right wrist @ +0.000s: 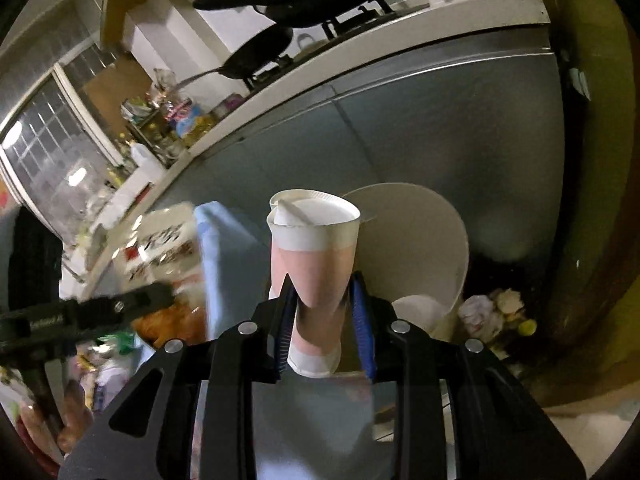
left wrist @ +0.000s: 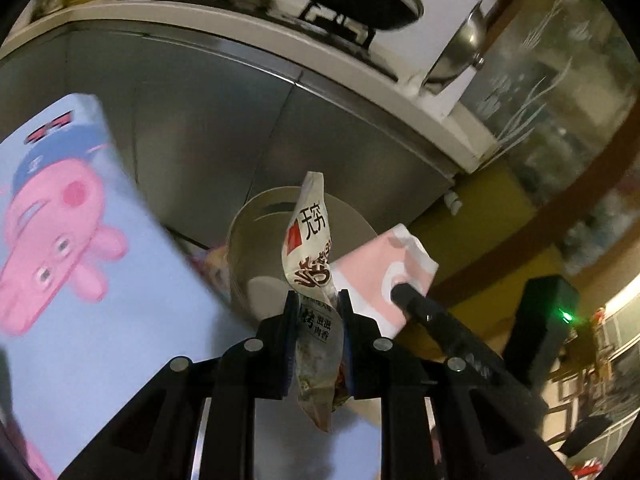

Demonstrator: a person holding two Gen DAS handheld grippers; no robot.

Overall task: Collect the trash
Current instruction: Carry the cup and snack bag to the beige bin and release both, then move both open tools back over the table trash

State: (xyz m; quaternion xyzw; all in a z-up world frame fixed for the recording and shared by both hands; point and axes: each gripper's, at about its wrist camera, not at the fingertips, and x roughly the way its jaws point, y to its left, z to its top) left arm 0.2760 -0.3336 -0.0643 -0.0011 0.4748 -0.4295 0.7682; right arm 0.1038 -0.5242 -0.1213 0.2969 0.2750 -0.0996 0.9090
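Trash was clamped in both grippers — a snack wrapper (left wrist: 310, 240) in the left gripper (left wrist: 316, 300), a crushed paper cup (right wrist: 314, 256) in the right gripper (right wrist: 322, 286). Release was best delayed until each hung over the white bin (right wrist: 436, 236) at frame centre — not its rim.

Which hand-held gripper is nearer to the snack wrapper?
Left. The left hand-held gripper is clamped on the snack wrapper itself; the right hand-held gripper sits beside it, squeezing a paper cup, apart from the wrapper.

A pink-and-white paper cup (right wrist: 314, 264) is seen at the frame's centre, before a cream bin (right wrist: 432, 240). A white wrapper (left wrist: 310, 240) printed in black and red is shown; at left, a light-blue cloth (left wrist: 80, 240) is patterned with a pink cartoon pig.
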